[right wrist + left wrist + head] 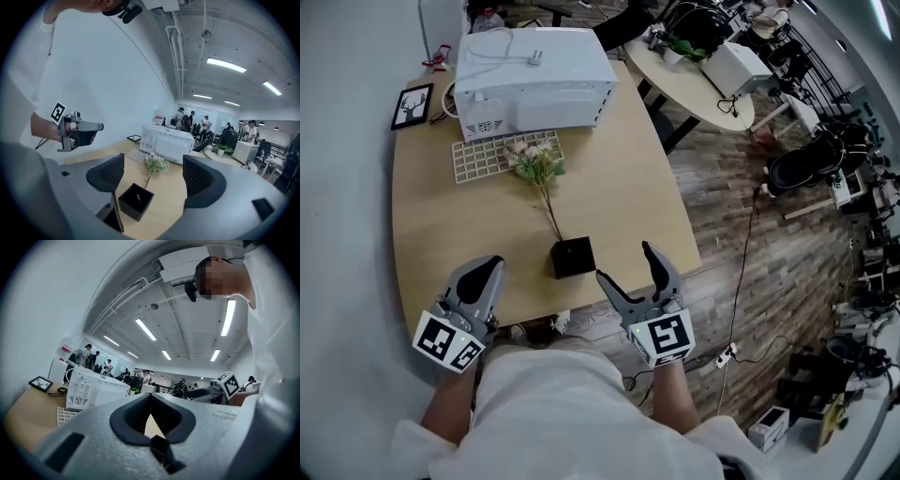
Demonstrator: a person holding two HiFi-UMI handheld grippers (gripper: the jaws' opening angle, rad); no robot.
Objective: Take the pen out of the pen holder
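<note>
Holding my right gripper (pixel 623 261) out by the near edge of the table (pixel 619 187), and its jaws are standing wide apart with nothing pinched between them. The black pen holder (pixel 573 258) is sitting just beside it at about 9 o'clock, close to the left jaw but not touching it. Looking along those jaws, I'm seeing something small and shiny down inside the holder, but I can't tell if that's the pen.

My left gripper (pixel 487 269) is hanging at roughly 8 o'clock from the holder, apart from it, and its jaws are clenched together on nothing.

Going outward, a pink-and-white flower sprig (pixel 536 164) is lying at 11 o'clock from the holder. Its stem is running right down to the holder's far edge, and I can't tell whether it's in the holder or just behind it. Past that, a white grid rack (pixel 492 155) is lying flat, a big white appliance (pixel 534 80) is sitting at 12 o'clock, and a small picture frame (pixel 412 106) is leaning at 10 o'clock by the wall.
</note>
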